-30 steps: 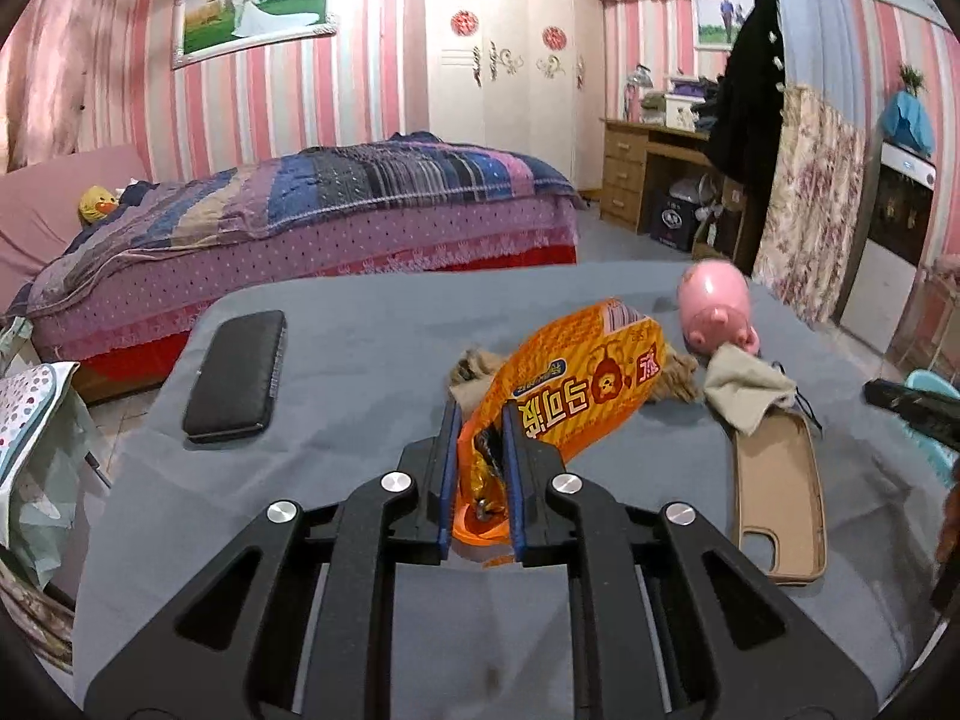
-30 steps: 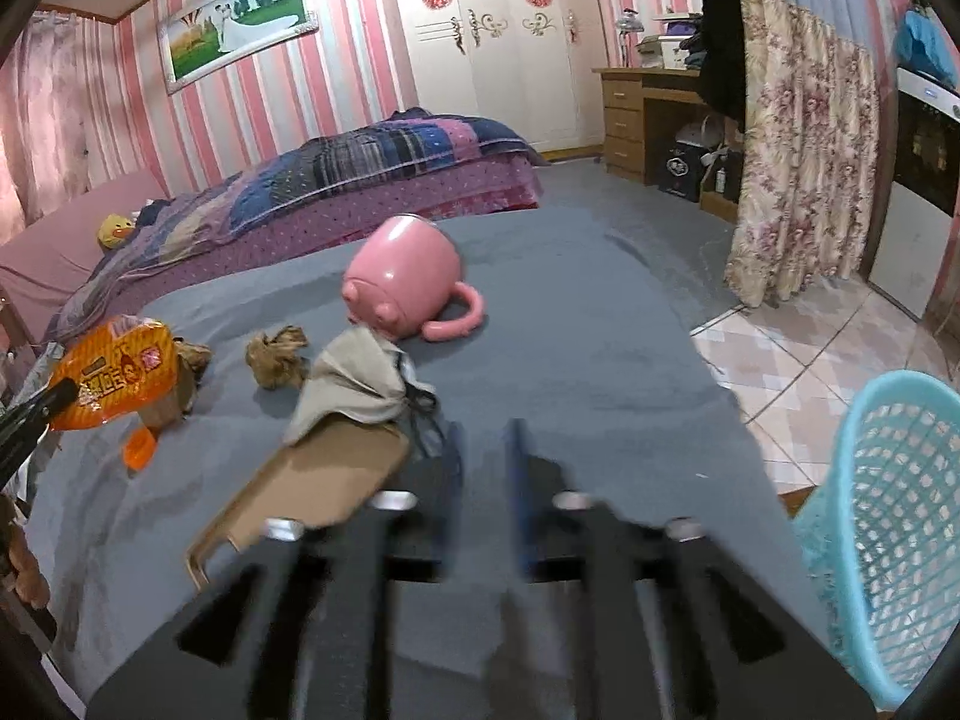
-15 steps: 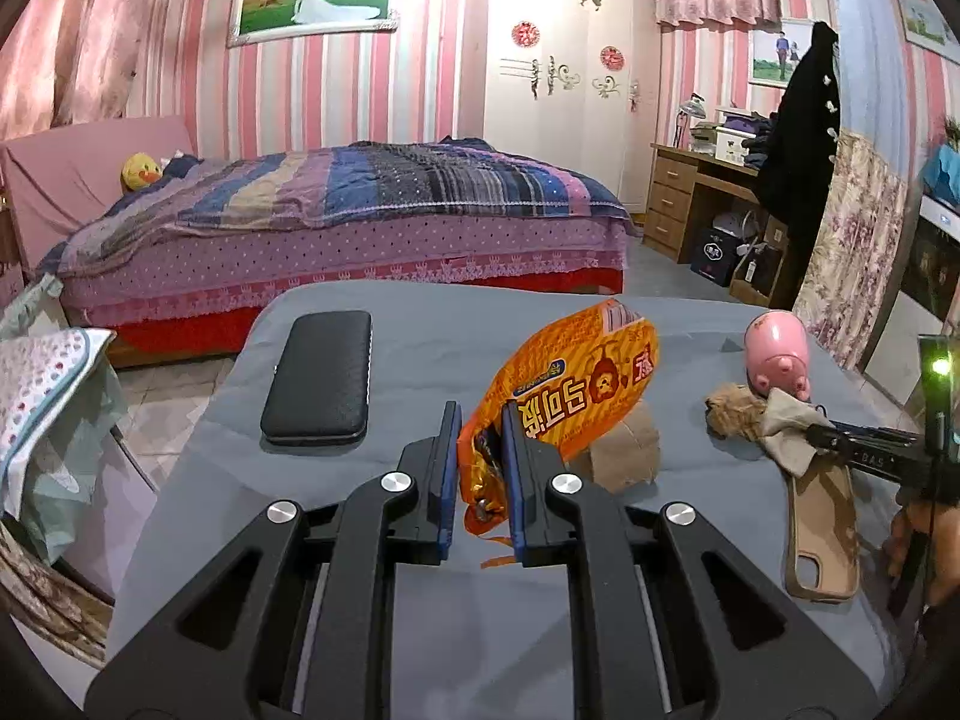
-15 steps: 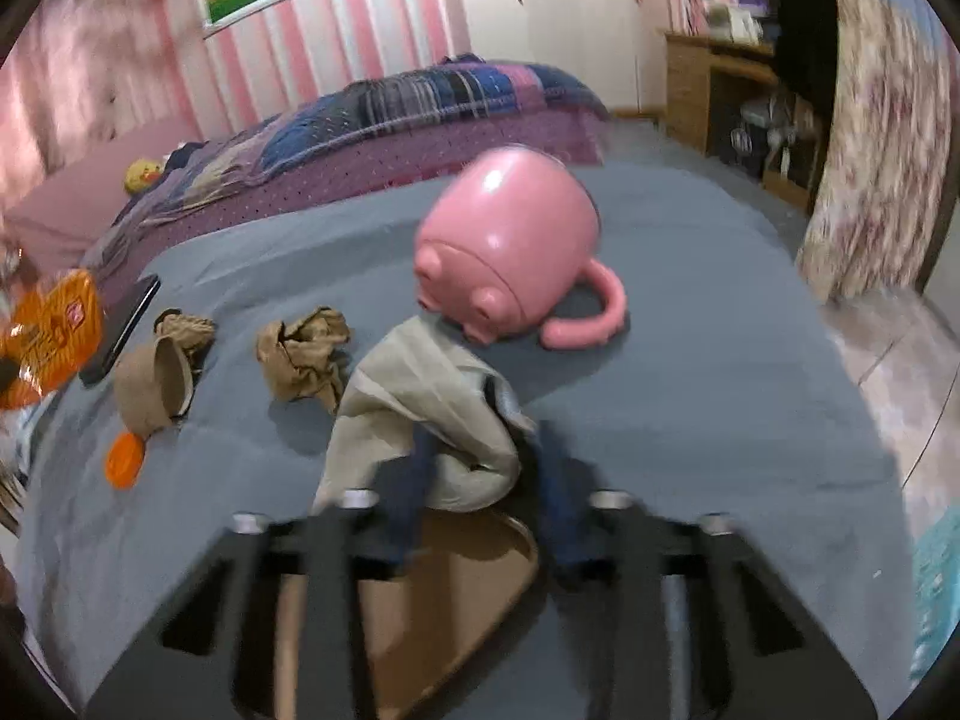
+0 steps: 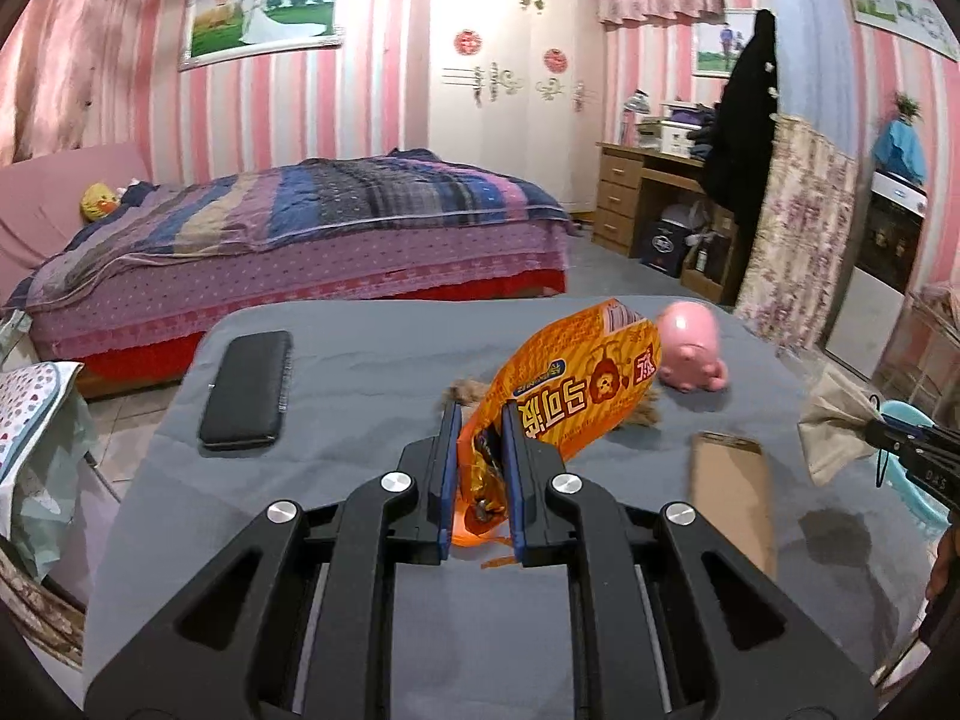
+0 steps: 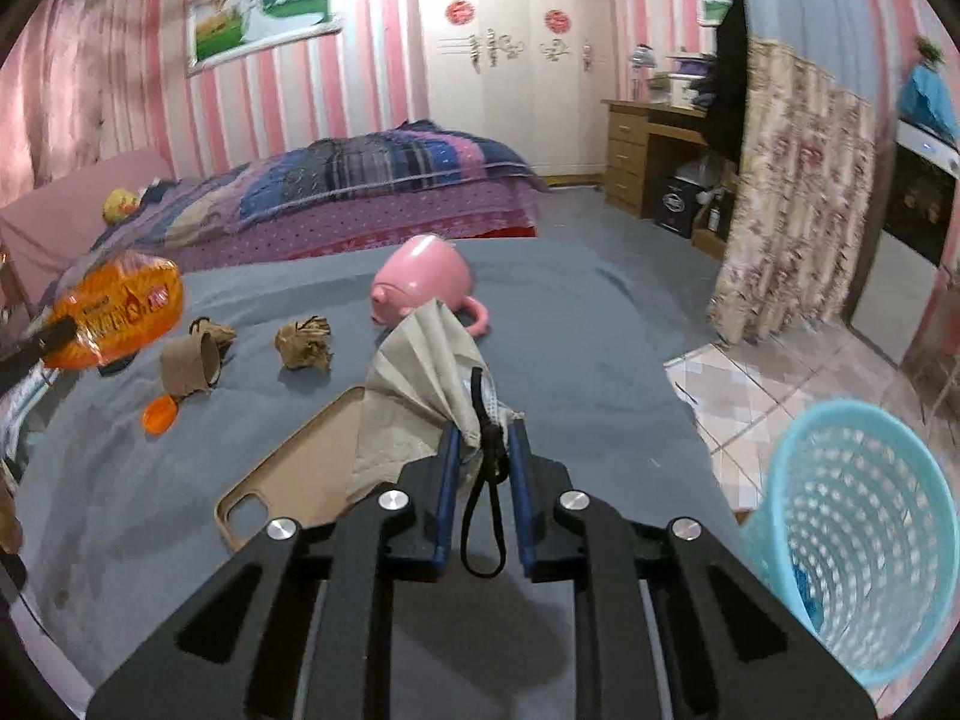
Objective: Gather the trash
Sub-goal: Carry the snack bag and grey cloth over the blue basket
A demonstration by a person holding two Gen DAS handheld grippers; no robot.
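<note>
My left gripper (image 5: 480, 420) is shut on an orange snack wrapper (image 5: 576, 384) and holds it above the grey table; the wrapper also shows in the right wrist view (image 6: 114, 312). My right gripper (image 6: 483, 435) is shut on a crumpled grey face mask (image 6: 420, 372) with a black ear loop, lifted off the table; the mask shows at the right of the left wrist view (image 5: 834, 426). A light blue mesh trash basket (image 6: 852, 540) stands on the floor right of the table. A crumpled brown paper ball (image 6: 303, 342), a brown paper cup (image 6: 189, 366) on its side and an orange cap (image 6: 159, 420) lie on the table.
A pink pig mug (image 6: 420, 288) lies at the table's far side. A tan phone case (image 6: 288, 480) lies below the mask. A black wallet (image 5: 246, 390) lies at the table's left. A bed (image 5: 288, 240) stands behind the table, a floral curtain (image 6: 798, 228) and desk to the right.
My right gripper has closed on the face mask and lifted it off the phone case. My left gripper still holds the wrapper and has shifted slightly.
</note>
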